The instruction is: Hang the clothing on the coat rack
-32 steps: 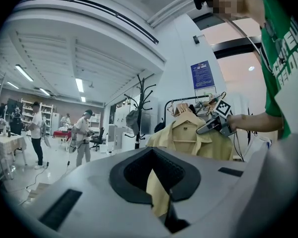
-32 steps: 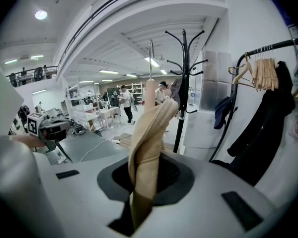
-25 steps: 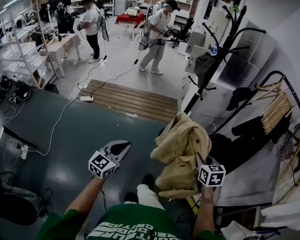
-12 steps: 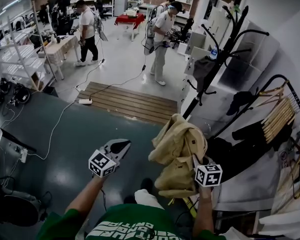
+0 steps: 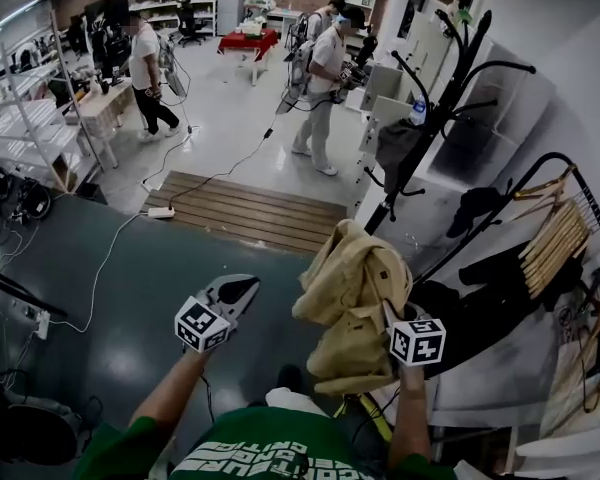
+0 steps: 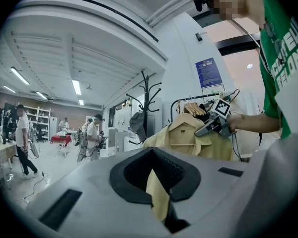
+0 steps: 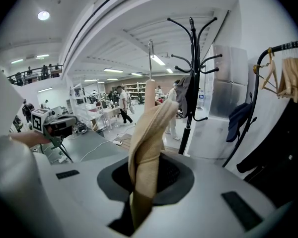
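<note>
A tan jacket (image 5: 352, 290) on a hanger hangs bunched in front of me, and my right gripper (image 5: 393, 315) is shut on its fabric (image 7: 145, 148). The hanger's metal hook (image 7: 150, 58) sticks up above the cloth. The black coat rack (image 5: 432, 108) stands beyond the jacket to the right, with a grey garment (image 5: 398, 140) on one arm; it rises straight ahead (image 7: 188, 83) in the right gripper view. My left gripper (image 5: 244, 288) hovers left of the jacket, apart from it, open and empty. Through its gap (image 6: 156, 192) the jacket (image 6: 188, 138) shows.
At the right stands a black clothes rail (image 5: 540, 163) with wooden hangers (image 5: 552, 230) and dark garments (image 5: 480, 298). A wooden platform (image 5: 250, 208) and floor cables (image 5: 100, 268) lie ahead. Several people (image 5: 320, 78) work farther back among tables and shelves (image 5: 20, 118).
The jacket and my right gripper have drifted slightly left and up. My left gripper has barely moved. The people in the background have walked on.
</note>
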Tool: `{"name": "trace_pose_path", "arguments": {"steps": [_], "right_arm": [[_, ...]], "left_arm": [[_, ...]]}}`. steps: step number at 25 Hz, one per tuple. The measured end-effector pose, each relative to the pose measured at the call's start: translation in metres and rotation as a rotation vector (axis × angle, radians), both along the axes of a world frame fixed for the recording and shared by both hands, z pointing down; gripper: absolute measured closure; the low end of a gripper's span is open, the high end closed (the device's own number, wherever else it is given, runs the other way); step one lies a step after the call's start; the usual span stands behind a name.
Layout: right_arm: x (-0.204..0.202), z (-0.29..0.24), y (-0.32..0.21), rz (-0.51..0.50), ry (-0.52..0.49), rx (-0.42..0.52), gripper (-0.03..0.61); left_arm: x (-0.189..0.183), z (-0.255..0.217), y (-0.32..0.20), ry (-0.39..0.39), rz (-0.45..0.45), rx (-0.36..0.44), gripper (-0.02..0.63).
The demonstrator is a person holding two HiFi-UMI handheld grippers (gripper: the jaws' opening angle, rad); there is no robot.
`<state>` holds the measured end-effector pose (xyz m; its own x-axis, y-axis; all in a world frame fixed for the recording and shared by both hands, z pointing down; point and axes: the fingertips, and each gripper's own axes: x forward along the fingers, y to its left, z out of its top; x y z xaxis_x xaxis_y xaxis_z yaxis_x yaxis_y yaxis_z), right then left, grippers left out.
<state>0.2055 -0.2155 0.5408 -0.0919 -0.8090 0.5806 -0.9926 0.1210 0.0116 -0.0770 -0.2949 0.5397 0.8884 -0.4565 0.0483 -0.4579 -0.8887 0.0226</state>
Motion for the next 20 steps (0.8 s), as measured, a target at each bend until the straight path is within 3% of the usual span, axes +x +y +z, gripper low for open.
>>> {"name": "trace_pose_path", "arguments": {"steps": [20], "right_arm": [[0.051, -0.106, -0.113, -0.048, 0.008, 0.106, 0.534]], "left_arm": [[0.045, -0.033, -0.057, 0.015, 0.010, 0.062, 0.611]]}}
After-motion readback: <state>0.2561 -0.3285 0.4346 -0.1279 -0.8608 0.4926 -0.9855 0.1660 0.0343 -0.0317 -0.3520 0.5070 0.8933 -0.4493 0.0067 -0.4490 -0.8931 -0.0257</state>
